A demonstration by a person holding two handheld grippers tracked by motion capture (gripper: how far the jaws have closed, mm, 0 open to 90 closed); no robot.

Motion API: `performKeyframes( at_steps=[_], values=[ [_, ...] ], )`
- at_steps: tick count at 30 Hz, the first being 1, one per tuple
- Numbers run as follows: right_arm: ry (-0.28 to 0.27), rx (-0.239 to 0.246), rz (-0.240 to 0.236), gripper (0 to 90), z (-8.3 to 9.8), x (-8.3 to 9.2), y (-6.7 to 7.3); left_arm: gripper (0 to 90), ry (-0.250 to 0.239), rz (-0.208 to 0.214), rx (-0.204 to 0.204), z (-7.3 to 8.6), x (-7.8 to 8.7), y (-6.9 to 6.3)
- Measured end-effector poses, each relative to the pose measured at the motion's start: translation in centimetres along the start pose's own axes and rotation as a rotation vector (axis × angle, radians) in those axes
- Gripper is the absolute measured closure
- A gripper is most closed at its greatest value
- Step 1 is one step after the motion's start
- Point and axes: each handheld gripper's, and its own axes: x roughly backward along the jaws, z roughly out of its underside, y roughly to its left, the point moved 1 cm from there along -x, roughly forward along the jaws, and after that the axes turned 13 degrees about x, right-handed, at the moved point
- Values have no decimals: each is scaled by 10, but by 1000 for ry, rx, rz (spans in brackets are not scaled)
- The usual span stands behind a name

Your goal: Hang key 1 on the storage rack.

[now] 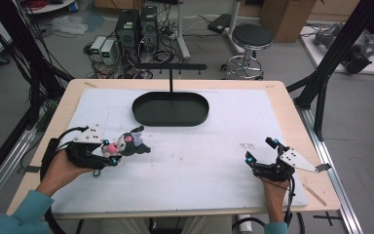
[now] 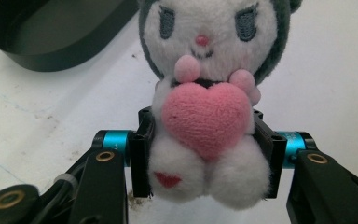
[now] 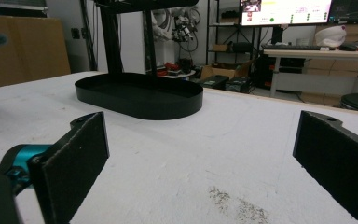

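A plush toy [image 1: 126,145] with a white face, dark grey hood and a pink heart on its chest is held at the left of the table. My left gripper [image 1: 108,153] is shut on the plush toy [image 2: 205,116]; its two black pads [image 2: 140,154] press the body from both sides, just above the white mat. A black oval tray [image 1: 170,109] lies at the back middle of the mat, and the same tray [image 2: 51,32] sits beyond the toy. My right gripper [image 1: 259,152] rests at the front right, jaws wide apart, nothing between them, facing the tray [image 3: 140,95].
A white foam mat [image 1: 190,151] covers most of the wooden table. A black T-shaped stand [image 1: 171,73] rises behind the tray. Beyond the table's far edge stand a stool [image 1: 251,41], computer cases [image 1: 136,29] and cables on the floor.
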Motion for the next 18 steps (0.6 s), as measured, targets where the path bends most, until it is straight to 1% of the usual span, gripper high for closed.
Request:
performKeyframes(
  at_steps=[1, 2, 3, 4, 6, 7, 11, 12, 13, 16, 18],
  values=[
    [0, -1, -1, 26, 0, 0, 0, 518, -11, -4, 13, -2, 1, 1],
    [0, -1, -1, 26, 0, 0, 0, 518, -11, -4, 13, -2, 1, 1],
    [-1, 0, -1, 26, 0, 0, 0, 518, -31, -8, 33, -5, 2, 4],
    [0, 0, 0, 26, 0, 0, 0, 518, -35, -14, 40, -7, 3, 4],
    [0, 0, 0, 26, 0, 0, 0, 518, -37, -17, 43, -9, 4, 5],
    [2, -5, -2, 26, 0, 0, 0, 518, -48, -28, 46, -13, 5, 6],
    [3, -4, -1, 26, 0, 0, 0, 518, -94, -48, 71, -25, 8, 10],
    [2, -4, -1, 26, 0, 0, 0, 518, -94, -48, 71, -25, 8, 10],
    [4, -6, -2, 26, 0, 0, 1, 518, -110, -53, 83, -30, 10, 12],
    [2, -5, -1, 26, 0, 0, 0, 518, -130, -68, 94, -37, 11, 14],
    [1, -4, -1, 26, 0, 0, 0, 518, -132, -69, 96, -39, 11, 15]
  ],
)
